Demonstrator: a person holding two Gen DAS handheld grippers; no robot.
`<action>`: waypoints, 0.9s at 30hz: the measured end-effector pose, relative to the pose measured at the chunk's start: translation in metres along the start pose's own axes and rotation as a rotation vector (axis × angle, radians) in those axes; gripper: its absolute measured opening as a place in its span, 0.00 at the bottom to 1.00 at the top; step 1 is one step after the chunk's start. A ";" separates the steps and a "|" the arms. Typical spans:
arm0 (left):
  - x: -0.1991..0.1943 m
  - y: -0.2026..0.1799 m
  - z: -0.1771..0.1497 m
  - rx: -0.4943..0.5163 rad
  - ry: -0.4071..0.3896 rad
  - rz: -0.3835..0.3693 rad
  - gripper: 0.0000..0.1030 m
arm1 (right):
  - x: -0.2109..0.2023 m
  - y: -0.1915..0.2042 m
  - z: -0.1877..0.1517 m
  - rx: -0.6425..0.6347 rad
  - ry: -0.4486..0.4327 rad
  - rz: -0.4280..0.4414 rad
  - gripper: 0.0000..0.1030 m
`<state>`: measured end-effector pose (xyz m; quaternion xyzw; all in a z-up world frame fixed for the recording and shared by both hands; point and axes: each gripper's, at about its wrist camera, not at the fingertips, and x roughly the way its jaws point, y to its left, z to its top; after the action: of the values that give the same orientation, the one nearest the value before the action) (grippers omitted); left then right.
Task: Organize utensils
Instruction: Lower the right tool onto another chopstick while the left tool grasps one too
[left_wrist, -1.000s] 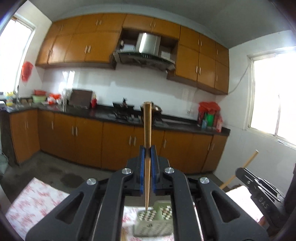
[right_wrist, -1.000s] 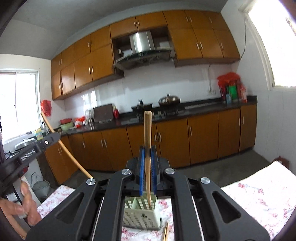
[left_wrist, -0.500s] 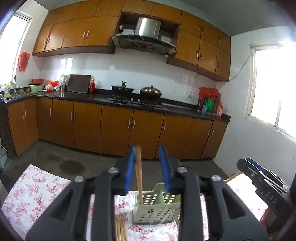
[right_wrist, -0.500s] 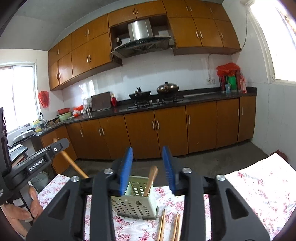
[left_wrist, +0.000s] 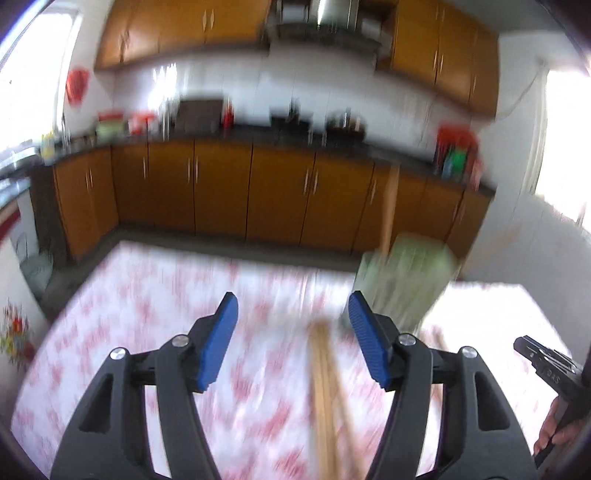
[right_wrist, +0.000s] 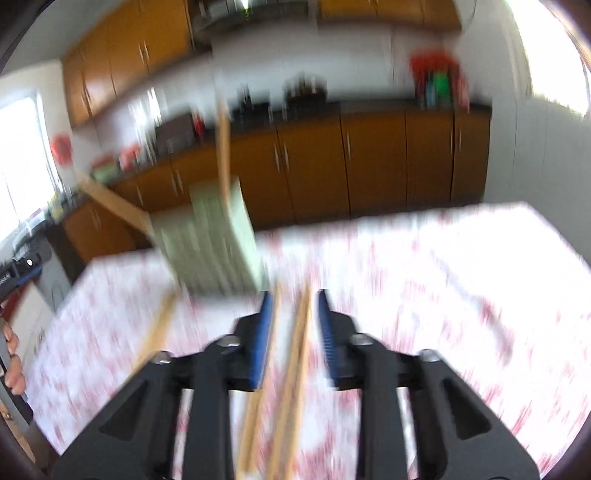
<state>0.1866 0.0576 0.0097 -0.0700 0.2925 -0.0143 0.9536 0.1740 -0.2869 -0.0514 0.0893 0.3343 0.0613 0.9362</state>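
Observation:
Both views are blurred by motion. A pale green perforated utensil holder (left_wrist: 402, 280) stands on the floral tablecloth (left_wrist: 147, 332), with wooden chopsticks (left_wrist: 389, 210) upright in it; it also shows in the right wrist view (right_wrist: 210, 247) with chopsticks (right_wrist: 223, 147) in it. My left gripper (left_wrist: 293, 339) is open and empty above loose chopsticks (left_wrist: 325, 398) lying on the cloth. My right gripper (right_wrist: 293, 321) is open, its jaws either side of loose chopsticks (right_wrist: 295, 373) on the cloth. The other gripper's tip shows at far right (left_wrist: 546, 365) and far left (right_wrist: 18, 269).
The table (right_wrist: 443, 277) stands in a kitchen with orange cabinets (left_wrist: 221, 195) and a dark counter behind. Another loose chopstick (right_wrist: 159, 328) lies left of my right gripper. The table's far edge runs just behind the holder.
Both grippers let go of their chopsticks into the holder, opened, and tilted down toward the table. They now hang over the loose chopsticks on the cloth.

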 end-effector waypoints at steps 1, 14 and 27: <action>0.009 0.005 -0.012 0.000 0.050 0.006 0.56 | 0.009 -0.002 -0.011 0.010 0.045 0.004 0.15; 0.044 -0.011 -0.094 0.083 0.265 -0.064 0.37 | 0.049 0.000 -0.059 -0.009 0.206 -0.077 0.08; 0.067 -0.027 -0.105 0.135 0.352 -0.068 0.17 | 0.046 -0.006 -0.061 -0.029 0.192 -0.086 0.08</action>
<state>0.1837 0.0132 -0.1093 -0.0119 0.4508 -0.0781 0.8891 0.1712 -0.2773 -0.1272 0.0552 0.4249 0.0340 0.9029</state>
